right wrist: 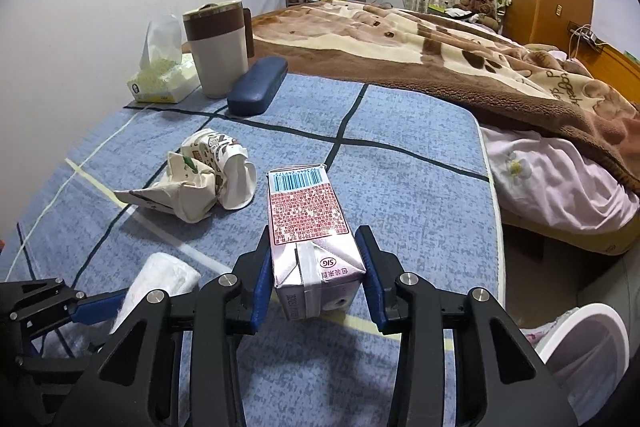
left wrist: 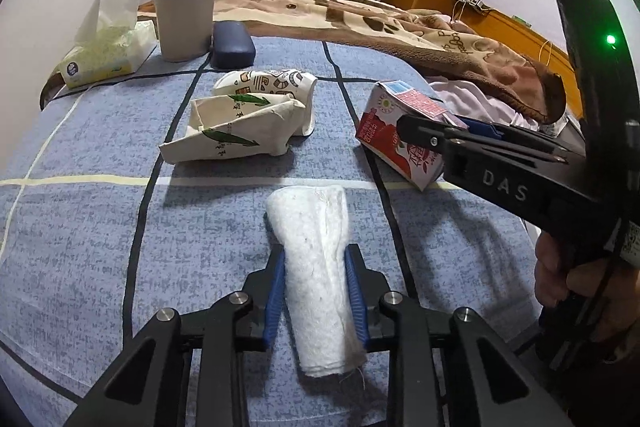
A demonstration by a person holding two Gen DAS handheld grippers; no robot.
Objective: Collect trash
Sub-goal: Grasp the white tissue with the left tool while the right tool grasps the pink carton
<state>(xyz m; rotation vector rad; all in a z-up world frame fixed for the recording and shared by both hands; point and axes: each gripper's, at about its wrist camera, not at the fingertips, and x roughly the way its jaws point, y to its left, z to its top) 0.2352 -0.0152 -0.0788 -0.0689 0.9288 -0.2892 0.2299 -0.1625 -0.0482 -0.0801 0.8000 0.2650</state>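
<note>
My left gripper [left wrist: 315, 259] is shut on a rolled white tissue wad [left wrist: 316, 267] lying on the blue checked bed sheet [left wrist: 100, 235]; the wad also shows in the right wrist view [right wrist: 160, 279]. My right gripper [right wrist: 314, 247] has its blue pads against both sides of a red and pink milk carton [right wrist: 310, 231], seen from the side in the left wrist view [left wrist: 396, 135]. Crumpled paper cups [left wrist: 248, 115] lie in the middle of the sheet, also in the right wrist view [right wrist: 200, 183].
A tissue box [left wrist: 108, 55], a brown and white lidded cup [left wrist: 184, 11] and a dark blue glasses case [left wrist: 232, 43] stand at the far left. A brown blanket [right wrist: 440, 51] covers the bed beyond. A white bin [right wrist: 580, 347] stands off the bed's right edge.
</note>
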